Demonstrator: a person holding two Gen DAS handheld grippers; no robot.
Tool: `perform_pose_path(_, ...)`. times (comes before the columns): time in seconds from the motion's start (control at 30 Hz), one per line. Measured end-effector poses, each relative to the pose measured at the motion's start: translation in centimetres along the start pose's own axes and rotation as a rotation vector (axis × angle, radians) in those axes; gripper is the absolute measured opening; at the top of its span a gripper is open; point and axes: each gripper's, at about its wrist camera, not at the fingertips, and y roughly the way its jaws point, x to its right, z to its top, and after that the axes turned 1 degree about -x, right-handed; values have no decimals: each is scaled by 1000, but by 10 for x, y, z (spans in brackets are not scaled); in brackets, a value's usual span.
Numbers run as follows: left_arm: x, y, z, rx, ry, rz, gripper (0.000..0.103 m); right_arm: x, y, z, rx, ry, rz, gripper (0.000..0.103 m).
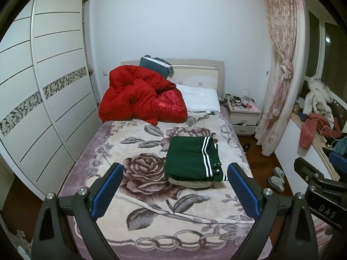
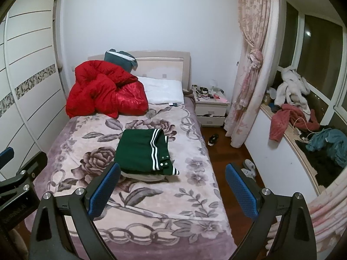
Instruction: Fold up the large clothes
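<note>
Green jacket (image 1: 190,158) lay folded in a neat block mid-bed (image 1: 151,195), atop a beige garment (image 1: 188,182). Left gripper (image 1: 175,191) and right gripper (image 2: 173,191) hung over the near end, jaws wide apart, holding nothing. Fabric looked soft, floppy, light; best pinched at the stacked edges, probably both sides together.

Red quilt (image 1: 141,95) and white pillow (image 1: 200,99) beside nightstand (image 1: 244,114).

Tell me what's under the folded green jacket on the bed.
Under the green jacket a beige folded layer peeks out along its near edge, resting on the floral blanket. Whether that is lining or another garment is covered.
</note>
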Motion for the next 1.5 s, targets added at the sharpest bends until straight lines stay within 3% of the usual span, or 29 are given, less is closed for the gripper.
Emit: perform_pose_path(1.5, 2, -1, -2, 9, 1, 2, 98, 1, -4, -9, 2, 18, 7, 99)
